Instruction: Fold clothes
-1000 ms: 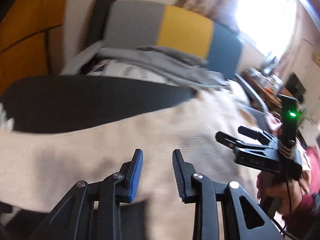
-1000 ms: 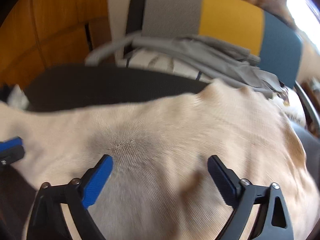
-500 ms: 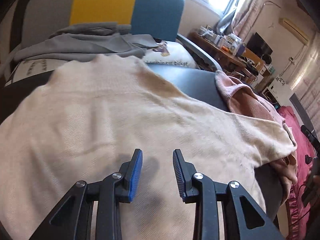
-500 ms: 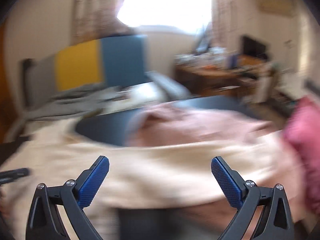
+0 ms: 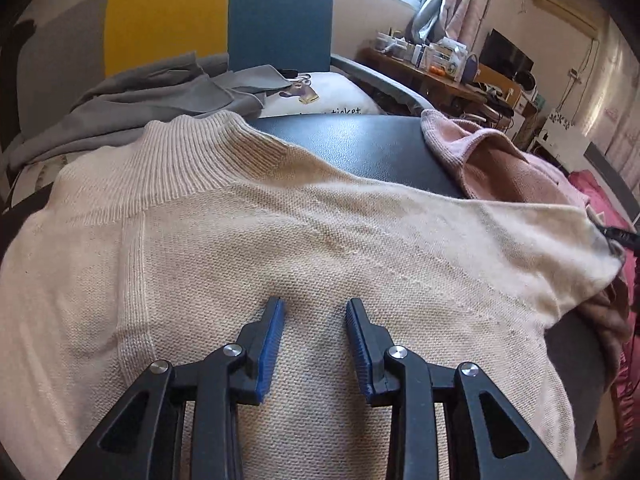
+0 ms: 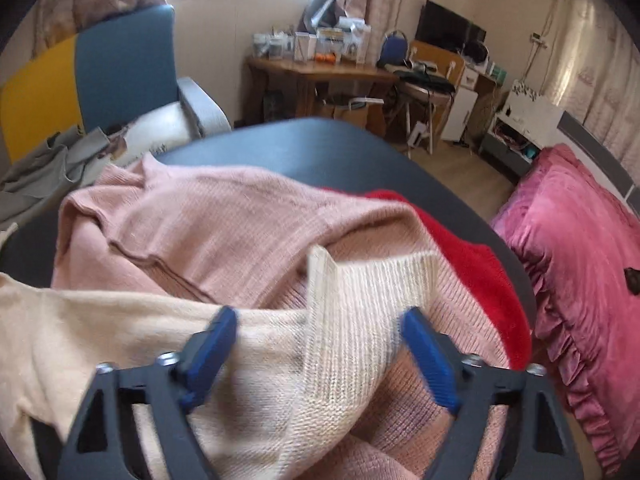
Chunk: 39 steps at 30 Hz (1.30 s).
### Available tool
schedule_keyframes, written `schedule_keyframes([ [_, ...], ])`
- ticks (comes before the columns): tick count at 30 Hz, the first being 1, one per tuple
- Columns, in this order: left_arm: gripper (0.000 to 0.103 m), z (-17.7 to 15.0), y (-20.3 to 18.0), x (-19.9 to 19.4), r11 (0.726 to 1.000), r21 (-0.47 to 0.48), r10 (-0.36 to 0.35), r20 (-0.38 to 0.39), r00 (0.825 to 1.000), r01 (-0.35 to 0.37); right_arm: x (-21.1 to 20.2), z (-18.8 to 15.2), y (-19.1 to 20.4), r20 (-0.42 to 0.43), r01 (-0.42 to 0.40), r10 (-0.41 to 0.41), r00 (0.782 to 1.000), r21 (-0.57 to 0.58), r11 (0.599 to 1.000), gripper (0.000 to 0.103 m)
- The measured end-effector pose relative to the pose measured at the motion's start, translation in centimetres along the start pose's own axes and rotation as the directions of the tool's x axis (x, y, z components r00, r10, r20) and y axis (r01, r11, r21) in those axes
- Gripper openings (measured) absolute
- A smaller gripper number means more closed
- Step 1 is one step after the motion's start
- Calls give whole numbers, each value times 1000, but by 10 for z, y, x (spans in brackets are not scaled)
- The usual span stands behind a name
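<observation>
Sunlit from a window behind, the room held a grey, yellow and blue armchair (image 5: 216, 20) with a grey garment (image 5: 132, 100) draped over its seat, a cluttered wooden desk (image 6: 320, 70) along the far wall, and a bed under a pink ruffled cover (image 6: 576, 248) to the right. Nearer the cameras stood a dark round worktop (image 5: 360, 144), and across it lay a cream knit sweater (image 5: 224, 240), spread flat with its ribbed collar toward the armchair and one sleeve stretched out to the right. That sleeve's ribbed cuff (image 6: 372, 292) rested on top of a crumpled pink sweater (image 6: 208, 224), beside which a red garment (image 6: 468, 256) showed at the worktop's edge.

The left tool (image 5: 315, 312) hovered low over the cream sweater's body, its blue pads partly apart and nothing between them; whether the tips touched the knit could not be told. The right tool (image 6: 320, 320) sat over the sleeve cuff, and its jaws had just been closing from wide open. They stood about half apart, with the cuff lying between the pads but not yet pinched.
</observation>
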State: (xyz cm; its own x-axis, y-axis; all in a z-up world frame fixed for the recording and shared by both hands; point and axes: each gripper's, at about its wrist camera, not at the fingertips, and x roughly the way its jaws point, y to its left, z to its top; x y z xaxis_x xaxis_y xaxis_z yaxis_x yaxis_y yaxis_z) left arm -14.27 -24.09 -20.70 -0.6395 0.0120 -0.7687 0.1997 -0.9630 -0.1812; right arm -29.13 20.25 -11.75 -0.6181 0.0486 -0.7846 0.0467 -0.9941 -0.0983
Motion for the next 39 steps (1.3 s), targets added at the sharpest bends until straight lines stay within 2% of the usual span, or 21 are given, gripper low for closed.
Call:
schedule_keyframes([
  [2, 32, 0, -1, 1, 1000, -2, -6, 3, 1000, 6, 3, -5, -8, 4, -5, 4, 1000, 53, 999, 36],
  [3, 32, 0, -1, 1, 1000, 0, -7, 4, 1000, 7, 2, -7, -14, 19, -9, 7, 1000, 83, 996, 32],
  [5, 32, -1, -2, 0, 1000, 3, -11, 5, 1000, 11, 0, -9, -25, 31, -26, 21, 999, 148, 989, 15],
  [7, 32, -1, -1, 0, 1000, 3, -18, 7, 1000, 18, -7, -10, -32, 48, -50, 41, 998, 192, 980, 12],
  [9, 39, 0, 2, -1, 999, -6, -49, 8, 999, 49, -17, -10, -36, 75, -91, 76, 994, 222, 971, 11],
  [11, 41, 3, 9, -2, 992, -56, -112, 0, 994, 112, -39, -8, -27, 147, -208, 178, 973, 222, 953, 11],
  [13, 41, 6, 20, -4, 969, -151, -200, -13, 980, 195, -63, -4, -9, 213, -318, 279, 936, 183, 930, 11],
  [14, 41, 6, 26, -6, 946, -204, -258, -16, 966, 250, -71, -5, 6, 224, -373, 335, 915, 158, 914, 11],
  [15, 41, 6, 31, -7, 913, -261, -327, -14, 945, 313, -79, -7, 22, 231, -427, 391, 891, 132, 894, 11],
  [18, 42, 0, 38, -17, 847, -332, -434, 18, 901, 415, -98, -19, 87, 211, -554, 536, 817, 33, 832, 11],
  [20, 44, -5, 44, -20, 790, -387, -506, 28, 862, 476, -102, -34, 136, 170, -610, 605, 778, -26, 792, 11],
  [22, 50, -11, 50, -20, 719, -454, -573, 43, 818, 527, -103, -52, 184, 120, -654, 658, 743, -78, 753, 11],
  [24, 65, -15, 57, -19, 673, -498, -603, 58, 796, 546, -100, -71, 229, 53, -681, 690, 722, -124, 722, 11],
  [26, 70, -17, 61, -17, 642, -530, -619, 67, 782, 554, -98, -92, 268, -11, -672, 684, 729, -199, 713, 11],
  [28, 70, -18, 65, -13, 608, -562, -635, 79, 768, 561, -96, -110, 289, -53, -656, 668, 742, -262, 708, 11],
  [30, 70, -16, 62, -7, 589, -580, -651, 73, 755, 563, -95, -126, 303, -81, -634, 646, 759, -319, 704, 11],
  [34, 70, -9, 44, 5, 577, -588, -676, 45, 735, 567, -97, -143, 310, -79, -586, 613, 786, -408, 700, 11],
  [38, 70, -3, 27, 20, 578, -608, -692, -12, 721, 545, -101, -153, 313, -71, -548, 589, 805, -470, 693, 11],
  [39, 70, -2, 22, 23, 595, -607, -683, -37, 729, 527, -102, -155, 314, -70, -539, 583, 809, -484, 690, 12],
])
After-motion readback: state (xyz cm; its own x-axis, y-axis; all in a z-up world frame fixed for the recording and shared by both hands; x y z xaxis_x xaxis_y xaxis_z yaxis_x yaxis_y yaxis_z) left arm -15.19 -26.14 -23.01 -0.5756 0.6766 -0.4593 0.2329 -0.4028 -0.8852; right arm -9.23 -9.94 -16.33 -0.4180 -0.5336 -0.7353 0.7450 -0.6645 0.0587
